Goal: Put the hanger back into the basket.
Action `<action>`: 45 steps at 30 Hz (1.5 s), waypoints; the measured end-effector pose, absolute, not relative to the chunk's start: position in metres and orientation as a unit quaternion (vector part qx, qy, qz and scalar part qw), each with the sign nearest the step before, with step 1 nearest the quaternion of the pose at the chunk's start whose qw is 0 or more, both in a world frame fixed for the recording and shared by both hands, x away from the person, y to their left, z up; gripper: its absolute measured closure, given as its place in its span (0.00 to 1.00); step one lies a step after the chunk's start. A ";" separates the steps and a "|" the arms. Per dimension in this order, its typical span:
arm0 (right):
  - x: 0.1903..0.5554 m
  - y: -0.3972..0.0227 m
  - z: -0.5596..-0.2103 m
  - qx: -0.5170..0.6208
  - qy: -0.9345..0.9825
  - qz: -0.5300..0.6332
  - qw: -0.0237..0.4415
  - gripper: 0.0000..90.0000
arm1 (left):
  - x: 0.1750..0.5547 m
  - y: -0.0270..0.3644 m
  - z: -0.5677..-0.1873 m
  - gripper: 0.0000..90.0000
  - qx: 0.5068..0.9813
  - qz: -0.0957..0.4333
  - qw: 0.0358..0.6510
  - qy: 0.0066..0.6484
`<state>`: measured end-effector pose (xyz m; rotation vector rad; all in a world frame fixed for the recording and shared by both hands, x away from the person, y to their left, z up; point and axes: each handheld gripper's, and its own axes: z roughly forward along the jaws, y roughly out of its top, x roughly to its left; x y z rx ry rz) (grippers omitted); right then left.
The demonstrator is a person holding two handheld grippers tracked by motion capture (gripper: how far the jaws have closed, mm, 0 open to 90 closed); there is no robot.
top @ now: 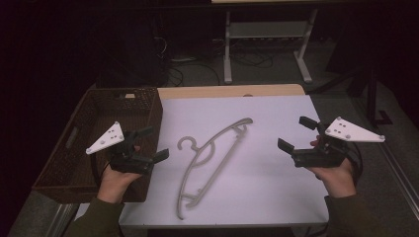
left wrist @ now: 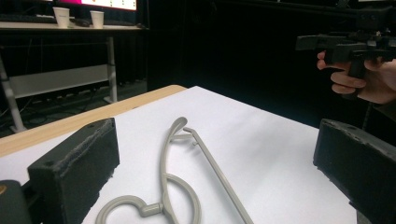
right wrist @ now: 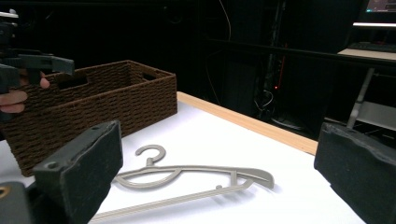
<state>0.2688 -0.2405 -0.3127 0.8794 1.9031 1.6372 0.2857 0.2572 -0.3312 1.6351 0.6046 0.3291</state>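
Both hands hovering, left gripper (top: 152,144) and right gripper (top: 295,133) gaping with nothing held, hanger (top: 212,160) lying flat on the table (top: 276,187) between them, basket (top: 123,106) behind the left fingers; looks like pre-grasp, next calling for a descent onto the hanger.

A white sheet (top: 257,163) covers most of the tabletop; a strip of bare wood (top: 227,91) shows along the far edge. A grey hanger (top: 210,160) lies flat on the sheet near the middle, hook toward the left edge. A brown woven basket (top: 79,148) sits at the left edge, overhanging the front left corner. Beyond the far edge stands a white metal frame (top: 267,34) with cables (top: 197,66) on the floor. Two paper cups (left wrist: 78,17) sit on a background desk.
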 end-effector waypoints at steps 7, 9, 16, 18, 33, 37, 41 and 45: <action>0.270 -0.238 -0.314 0.324 0.704 0.588 0.233 0.00 | 0.285 0.251 -0.328 0.00 0.727 0.147 0.609 0.281; 0.270 -0.236 -0.316 0.326 0.709 0.581 0.230 0.00 | 0.285 0.246 -0.328 0.00 0.736 0.144 0.598 0.284; 0.273 -0.230 -0.323 0.332 0.728 0.558 0.221 0.00 | 0.283 0.228 -0.330 0.00 0.765 0.143 0.565 0.276; 0.274 -0.229 -0.325 0.332 0.733 0.552 0.219 0.00 | 0.283 0.223 -0.332 0.00 0.771 0.139 0.557 0.276; 0.280 -0.216 -0.344 0.332 0.771 0.508 0.193 0.01 | 0.286 0.192 -0.361 0.00 0.817 0.108 0.494 0.277; 0.284 -0.212 -0.350 0.333 0.780 0.496 0.187 0.01 | 0.288 0.186 -0.374 0.00 0.819 0.099 0.490 0.281; 0.289 -0.206 -0.356 0.334 0.787 0.486 0.181 0.06 | 0.290 0.183 -0.383 0.00 0.821 0.094 0.486 0.283; 0.297 -0.200 -0.360 0.340 0.794 0.473 0.172 0.16 | 0.290 0.182 -0.388 0.00 0.820 0.093 0.489 0.282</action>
